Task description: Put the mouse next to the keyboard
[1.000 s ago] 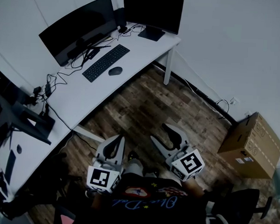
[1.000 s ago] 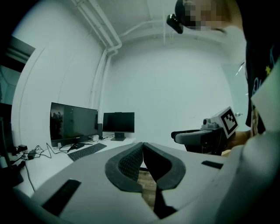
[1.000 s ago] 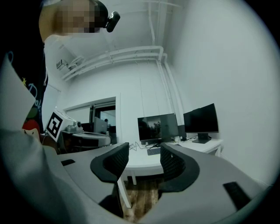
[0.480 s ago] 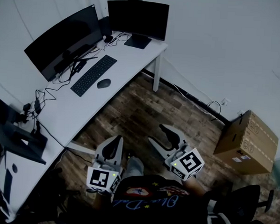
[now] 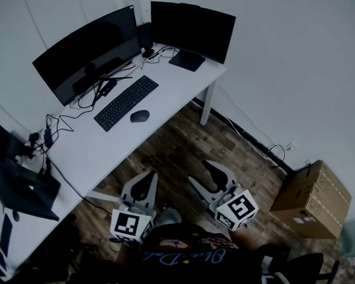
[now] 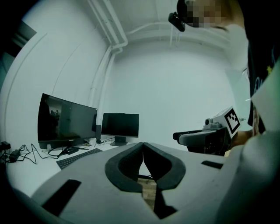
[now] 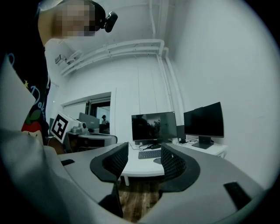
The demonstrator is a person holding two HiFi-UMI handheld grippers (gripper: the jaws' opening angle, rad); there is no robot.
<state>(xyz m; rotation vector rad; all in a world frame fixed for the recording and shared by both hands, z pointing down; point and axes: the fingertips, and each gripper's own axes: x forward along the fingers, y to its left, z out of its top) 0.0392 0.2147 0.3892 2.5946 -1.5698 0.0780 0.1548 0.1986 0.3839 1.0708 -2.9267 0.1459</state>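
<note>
A dark mouse [image 5: 139, 115] lies on the white desk [image 5: 106, 146], just right of the black keyboard [image 5: 126, 102] and apart from it. Both grippers hang over the wooden floor, well short of the desk. My left gripper [image 5: 148, 177] is shut, its tips touching with nothing between them [image 6: 142, 145]. My right gripper [image 5: 201, 173] stands open and empty [image 7: 144, 152]. Between its jaws the right gripper view shows the keyboard [image 7: 149, 154] far off, and the mouse [image 7: 157, 161] peeks out beside the right pad. The left gripper view also shows the keyboard [image 6: 78, 157].
Two dark monitors [image 5: 87, 50] [image 5: 192, 29] stand at the back of the desk with tangled cables [image 5: 60, 123]. A cardboard box [image 5: 314, 199] sits on the floor at the right by the wall. An office chair [image 5: 301, 272] is at the lower right.
The head view has swung, so the desk now sits a little lower and further right than half a second ago. Both grippers keep the same pose over the floor.
</note>
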